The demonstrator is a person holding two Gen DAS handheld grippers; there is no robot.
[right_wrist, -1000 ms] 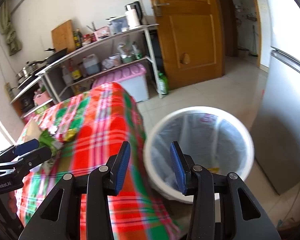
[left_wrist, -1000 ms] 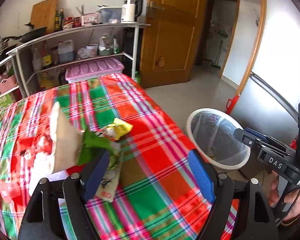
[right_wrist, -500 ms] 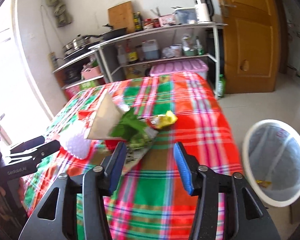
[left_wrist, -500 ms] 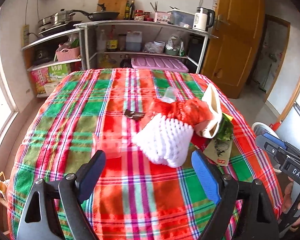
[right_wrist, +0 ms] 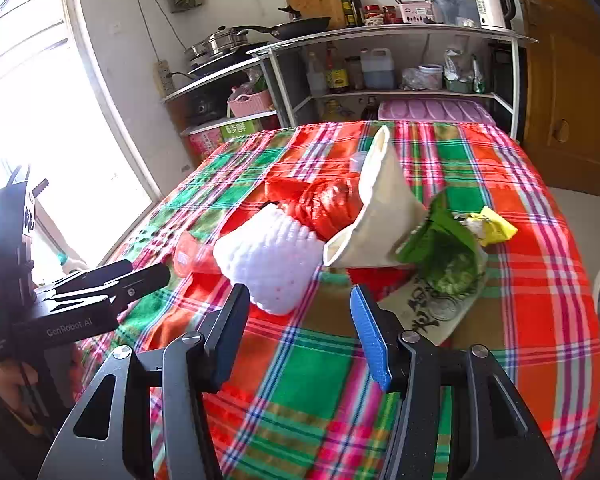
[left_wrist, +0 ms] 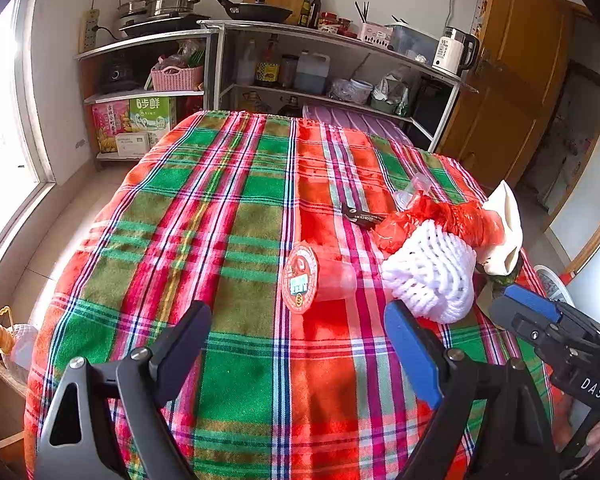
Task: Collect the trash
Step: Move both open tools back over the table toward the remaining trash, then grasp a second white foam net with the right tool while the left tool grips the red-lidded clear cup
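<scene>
The bench, draped in a red and green plaid cloth, is seen from both wrist views. The trash is gathered toward its right edge, near the middle of that side. A cream paper bag lies tilted against a crumpled red plastic bag. A white foam net is found just beside them, touching the red bag. A green wrapper and a yellow wrapper lie further right. A clear cup with a red lid lies on its side just left of the net. The left tongs are held wide open above the cloth, gripping nothing. The right tongs are likewise spread and empty.
</scene>
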